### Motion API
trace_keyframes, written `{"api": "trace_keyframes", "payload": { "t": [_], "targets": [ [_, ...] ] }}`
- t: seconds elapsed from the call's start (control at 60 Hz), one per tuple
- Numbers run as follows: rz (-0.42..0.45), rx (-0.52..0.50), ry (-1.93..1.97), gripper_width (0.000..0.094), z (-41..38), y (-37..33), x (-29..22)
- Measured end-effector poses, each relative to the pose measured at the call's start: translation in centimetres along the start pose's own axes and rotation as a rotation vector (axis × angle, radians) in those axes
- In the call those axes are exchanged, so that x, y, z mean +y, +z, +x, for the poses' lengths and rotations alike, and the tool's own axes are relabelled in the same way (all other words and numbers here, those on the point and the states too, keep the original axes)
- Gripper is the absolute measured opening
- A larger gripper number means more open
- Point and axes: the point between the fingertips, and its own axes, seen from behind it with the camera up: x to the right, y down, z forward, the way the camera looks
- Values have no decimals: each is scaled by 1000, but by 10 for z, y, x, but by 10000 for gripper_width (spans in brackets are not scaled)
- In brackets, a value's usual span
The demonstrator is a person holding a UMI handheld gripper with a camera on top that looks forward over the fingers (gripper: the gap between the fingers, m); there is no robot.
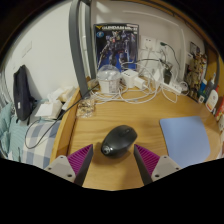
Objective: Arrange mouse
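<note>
A black computer mouse (118, 140) lies on the wooden desk (150, 105), just ahead of my gripper (113, 160). The gripper is open, its two purple pads (80, 160) spread wide to either side of the mouse's near end. Neither finger touches the mouse, and a gap shows on each side. A blue mouse mat (186, 139) lies flat on the desk to the right of the mouse, beyond the right finger.
A glass (87, 103) stands left of the mouse, a grey monitor stand (78, 45) behind it. A clear jar (107, 80), white cables, a power strip (170, 86) and a poster box (117, 45) crowd the back. The desk's left edge drops to cluttered boxes.
</note>
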Motion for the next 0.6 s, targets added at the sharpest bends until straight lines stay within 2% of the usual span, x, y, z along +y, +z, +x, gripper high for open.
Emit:
{"api": "trace_keyframes", "payload": {
  "t": [0.2, 0.217, 0.317, 0.367, 0.383, 0.4, 0.417, 0.45, 0.517, 0.533, 0.55, 0.583, 0.6],
  "targets": [
    [-7, 4, -20, 827, -21, 33, -45],
    [-6, 1, -18, 827, -16, 31, -30],
    [-7, -10, -41, 825, -38, 54, -44],
    [-19, -13, -59, 816, -56, 68, -75],
    [-15, -14, -59, 808, -51, 65, -59],
    [-20, -14, -68, 803, -63, 74, -78],
    [-16, -16, -69, 797, -56, 71, -61],
    [-23, -14, -85, 783, -69, 82, -80],
    [-19, -18, -94, 745, -66, 82, -65],
    [-23, -19, -99, 738, -76, 90, -82],
    [-19, -20, -92, 719, -68, 84, -65],
    [-22, -24, -96, 681, -78, 91, -83],
    [-17, -28, -92, 663, -70, 84, -65]
  ]
}}
